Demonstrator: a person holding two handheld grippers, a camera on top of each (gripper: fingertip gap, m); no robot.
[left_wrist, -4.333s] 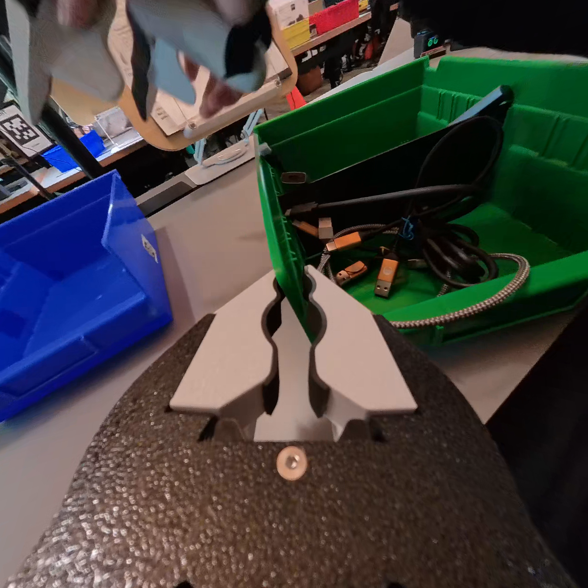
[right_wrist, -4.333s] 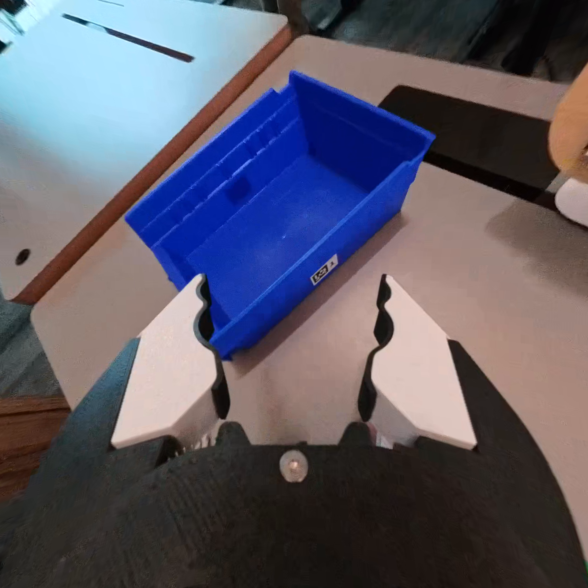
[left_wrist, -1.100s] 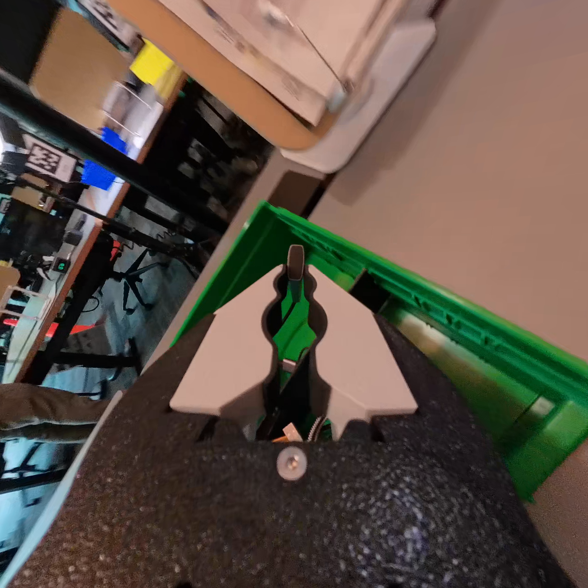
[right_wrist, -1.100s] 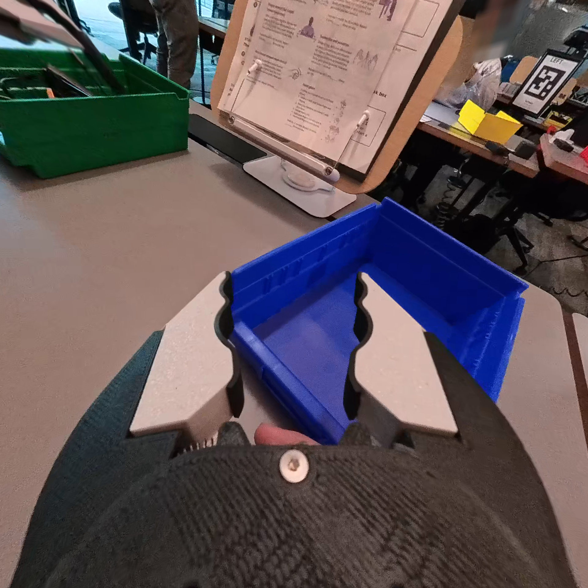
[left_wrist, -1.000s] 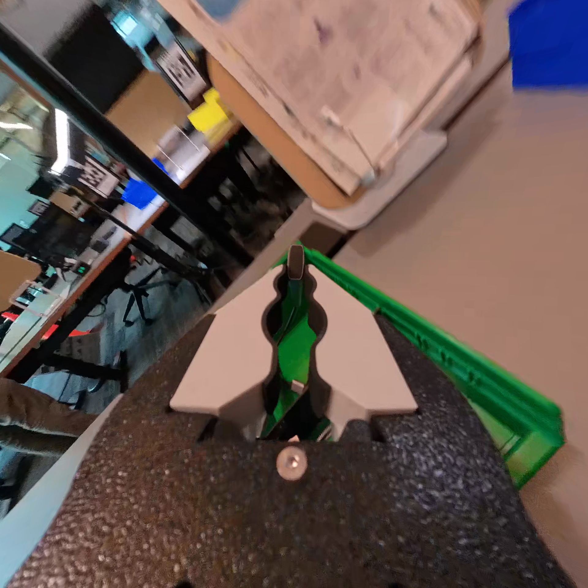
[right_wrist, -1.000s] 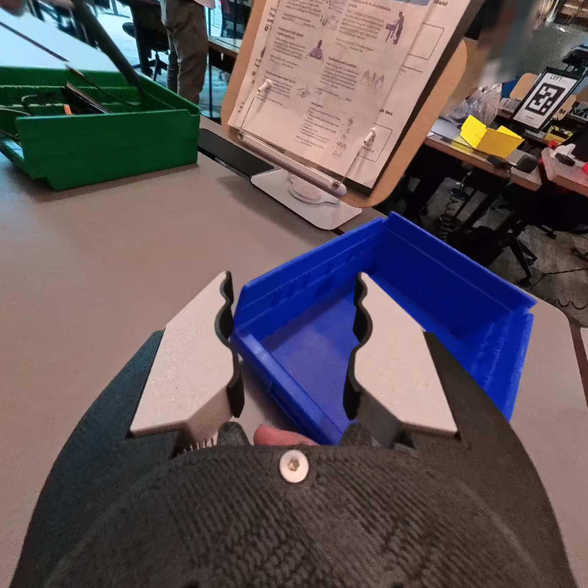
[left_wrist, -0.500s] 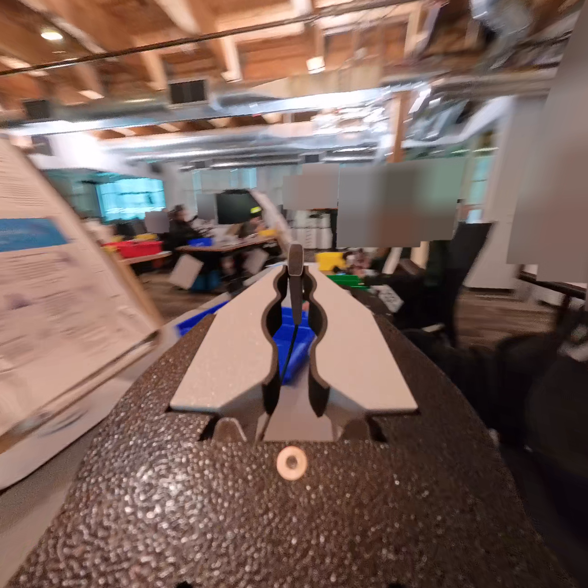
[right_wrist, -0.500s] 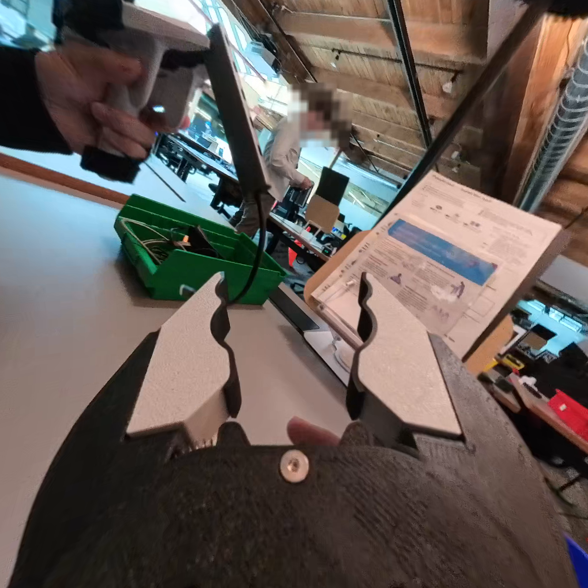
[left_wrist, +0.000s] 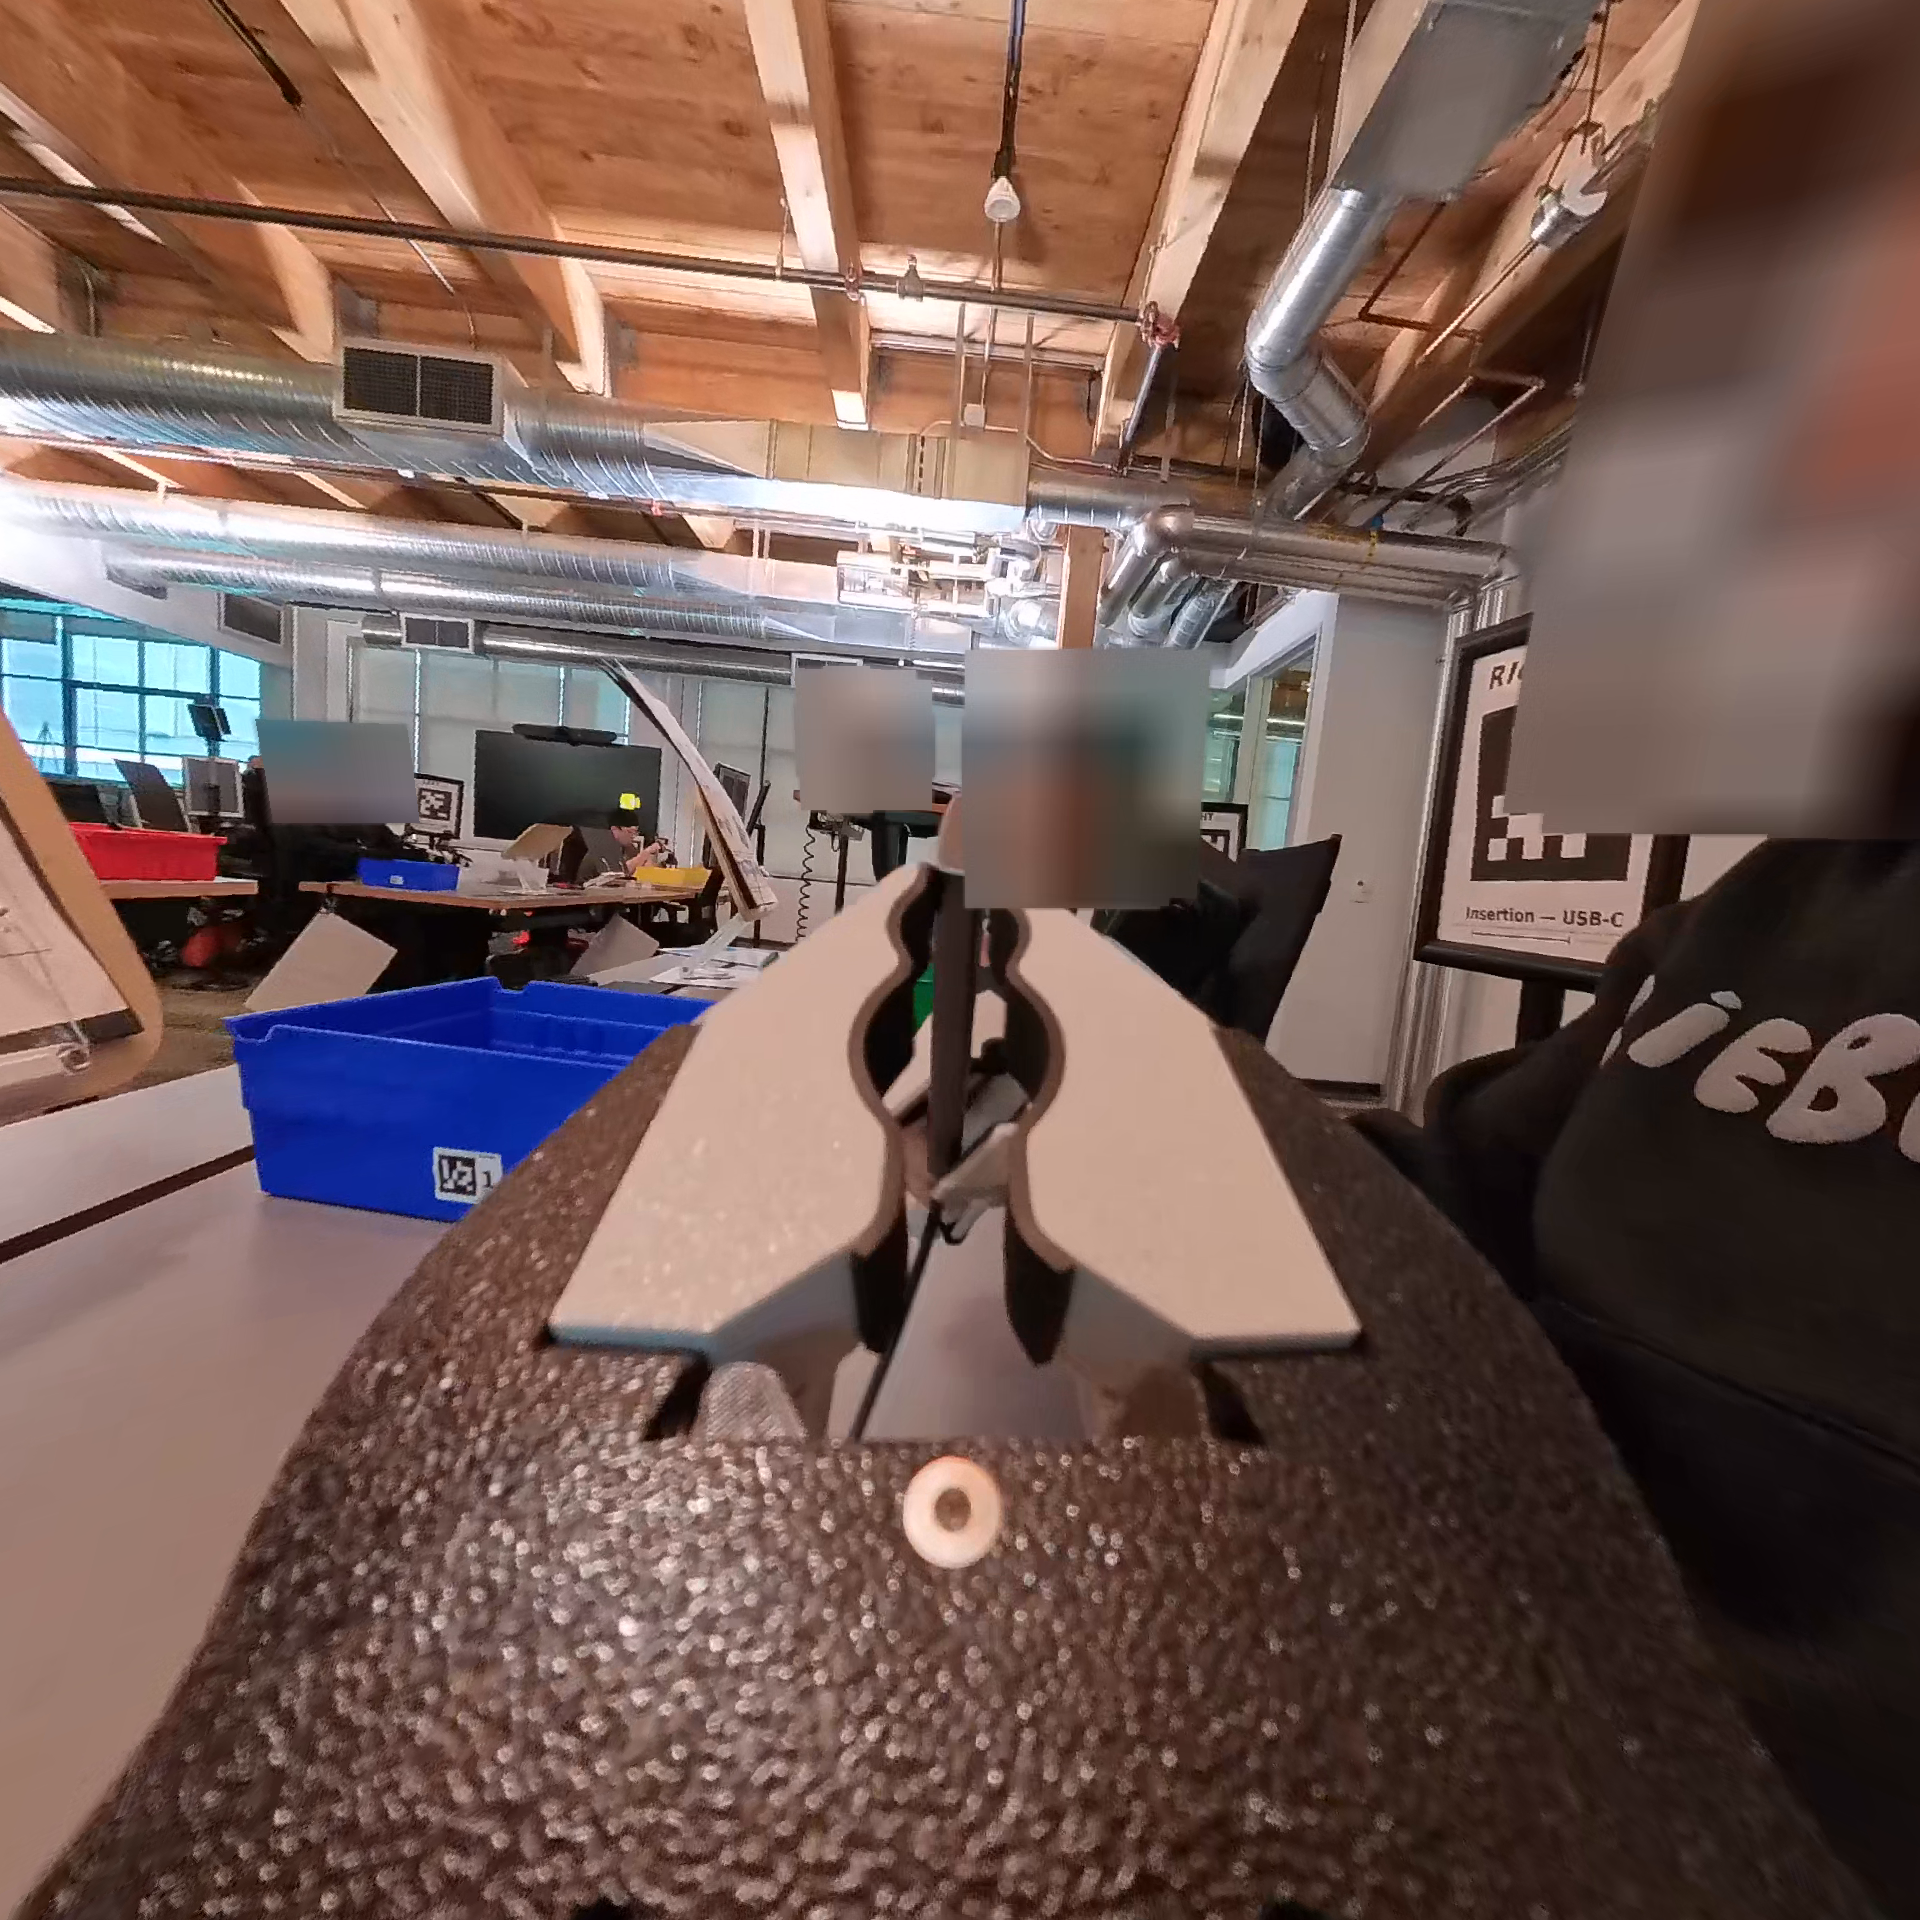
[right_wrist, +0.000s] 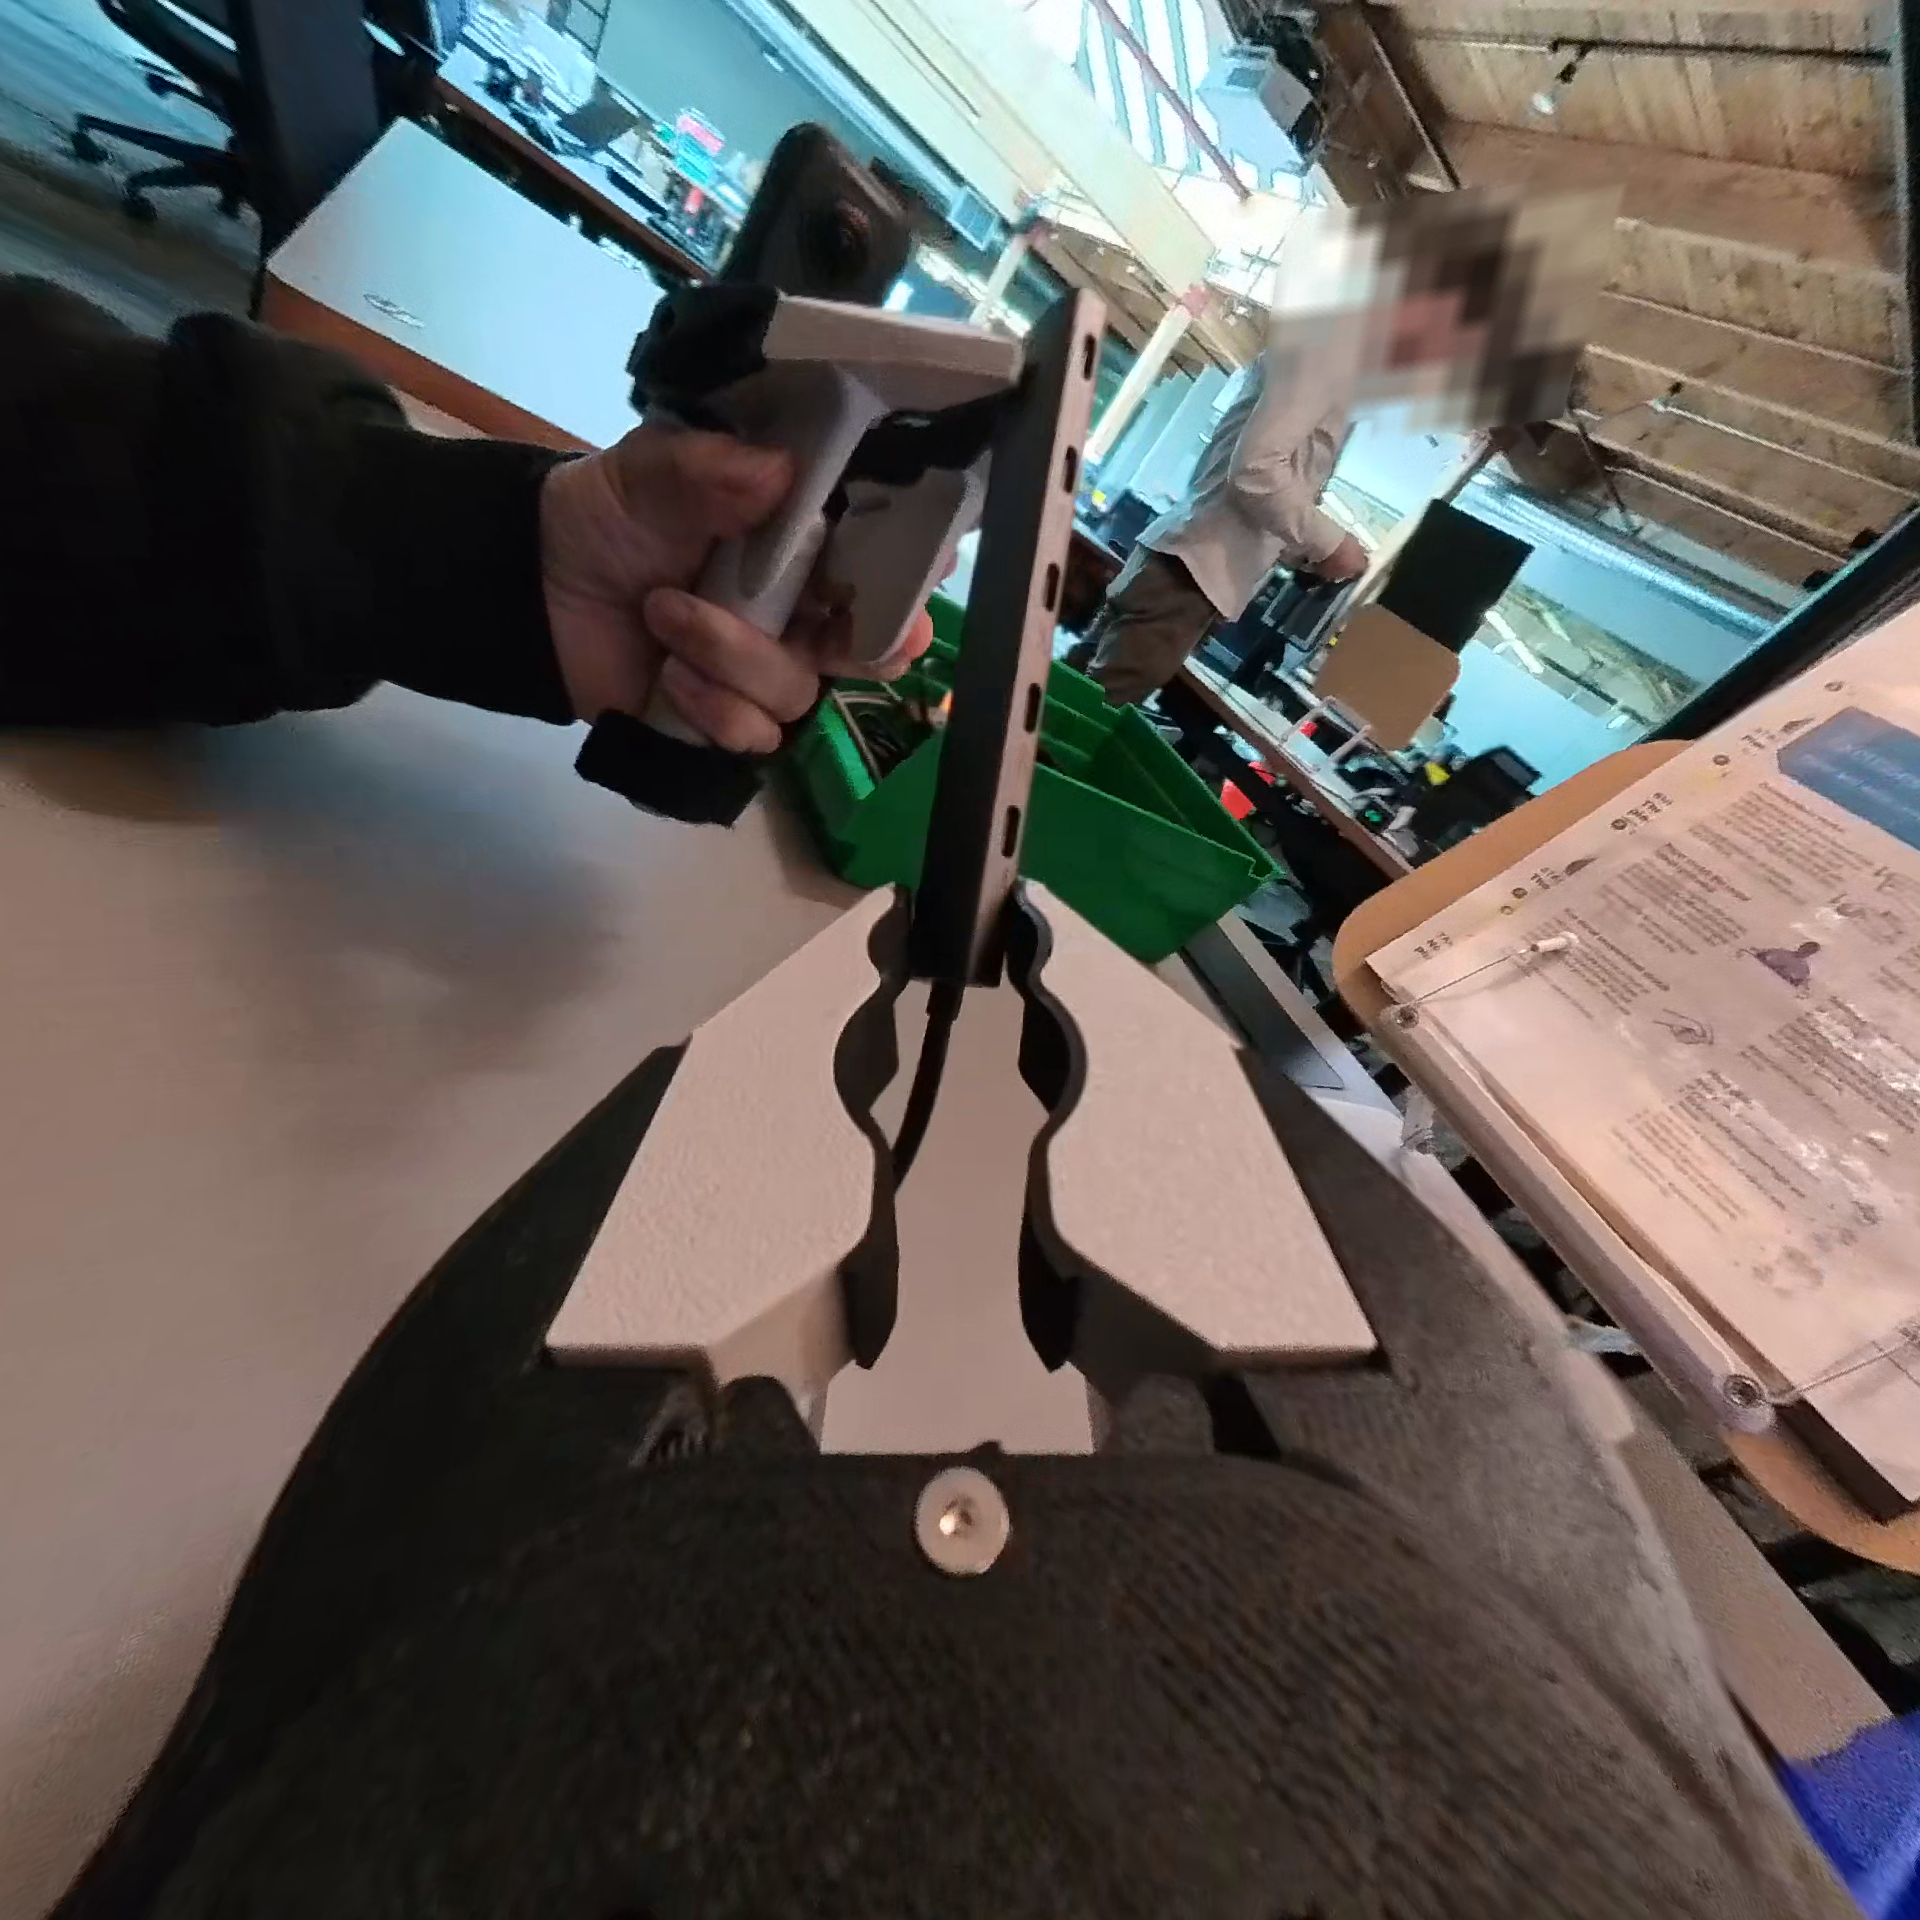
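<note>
My left claw (left_wrist: 951, 914) is clenched on the upper end of a black slotted bar (right_wrist: 1013, 634), held upright above the desk (right_wrist: 312, 987). My right claw (right_wrist: 956, 940) grips its lower end. Green bin (right_wrist: 1091, 842) behind.

Both wrist views look level along their jaws, close together, sharing the black hub (right_wrist: 1013, 623).

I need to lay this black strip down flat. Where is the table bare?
The table lies bare beneath the hand gripping the left tongs, out to the green bin. More bare top runs before the blue bin. Crowded: the paper stand beside the right tongs, which hold the black strip.
</note>
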